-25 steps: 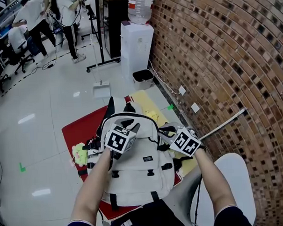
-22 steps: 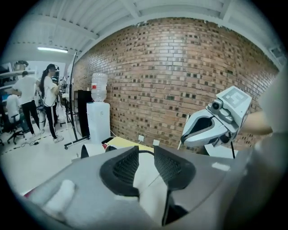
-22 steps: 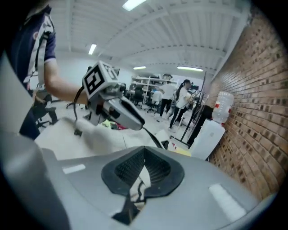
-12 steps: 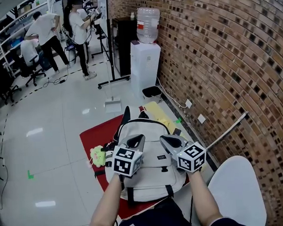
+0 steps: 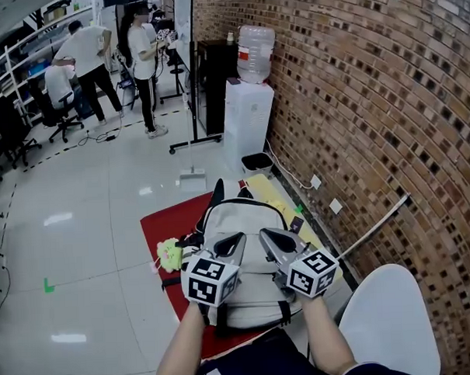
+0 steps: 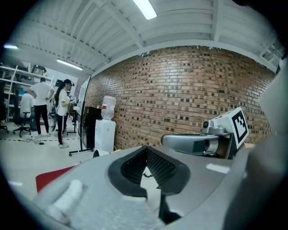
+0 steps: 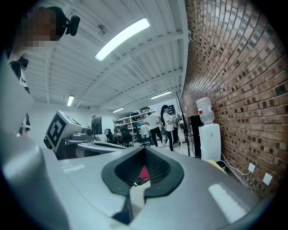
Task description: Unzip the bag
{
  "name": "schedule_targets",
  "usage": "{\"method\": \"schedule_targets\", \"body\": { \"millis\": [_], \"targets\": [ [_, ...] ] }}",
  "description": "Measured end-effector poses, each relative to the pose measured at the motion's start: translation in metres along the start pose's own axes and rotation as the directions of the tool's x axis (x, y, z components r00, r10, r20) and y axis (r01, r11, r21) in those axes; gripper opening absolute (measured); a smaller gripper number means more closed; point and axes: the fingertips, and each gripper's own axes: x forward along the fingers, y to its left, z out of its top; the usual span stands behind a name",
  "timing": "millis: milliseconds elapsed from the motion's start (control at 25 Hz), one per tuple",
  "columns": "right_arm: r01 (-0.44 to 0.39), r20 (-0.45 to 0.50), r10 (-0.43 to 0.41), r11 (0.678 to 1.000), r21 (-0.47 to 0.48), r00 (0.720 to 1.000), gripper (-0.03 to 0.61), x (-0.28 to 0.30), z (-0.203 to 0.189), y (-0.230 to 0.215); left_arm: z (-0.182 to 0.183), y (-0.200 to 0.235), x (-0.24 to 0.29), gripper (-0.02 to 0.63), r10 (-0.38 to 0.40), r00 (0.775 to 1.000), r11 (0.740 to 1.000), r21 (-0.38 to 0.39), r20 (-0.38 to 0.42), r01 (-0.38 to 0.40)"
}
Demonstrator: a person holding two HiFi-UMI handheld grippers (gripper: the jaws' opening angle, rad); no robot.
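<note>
Head view: nearest the person, raised side by side, the left tongs (image 5: pixel 233 240) have just closed the last bit and now press together on nothing. The right tongs (image 5: pixel 268 236) are likewise closed and empty. Just beyond and below them the pale bag (image 5: pixel 244 218) lies flat on a red mat (image 5: pixel 163 225) on the floor (image 5: pixel 89 220) — nothing touches it, so probably a pause between grips. Farther off, a water dispenser (image 5: pixel 247 116) stands against the brick wall (image 5: pixel 371 99).

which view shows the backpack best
The head view: the light grey backpack lies on the red mat, seen from above almost whole. The left and right gripper views look level across the room and their own bodies block it; at most an unclear sliver shows.
</note>
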Motion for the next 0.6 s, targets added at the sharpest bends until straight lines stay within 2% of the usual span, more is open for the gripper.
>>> {"method": "schedule_targets", "body": {
  "millis": [440, 600],
  "targets": [
    [-0.003, 0.022, 0.004, 1.000, -0.025, 1.000, 0.005, -0.004, 0.008, 0.020, 0.003, -0.006, -0.017, 0.003, -0.006, 1.000, 1.000, 0.004, 0.016, 0.006],
    [0.004, 0.033, -0.003, 0.999, -0.033, 0.999, 0.005, -0.006, 0.010, 0.020, 0.004, -0.005, -0.018, 0.003, 0.000, 1.000, 1.000, 0.029, 0.029, -0.001]
  ]
}}
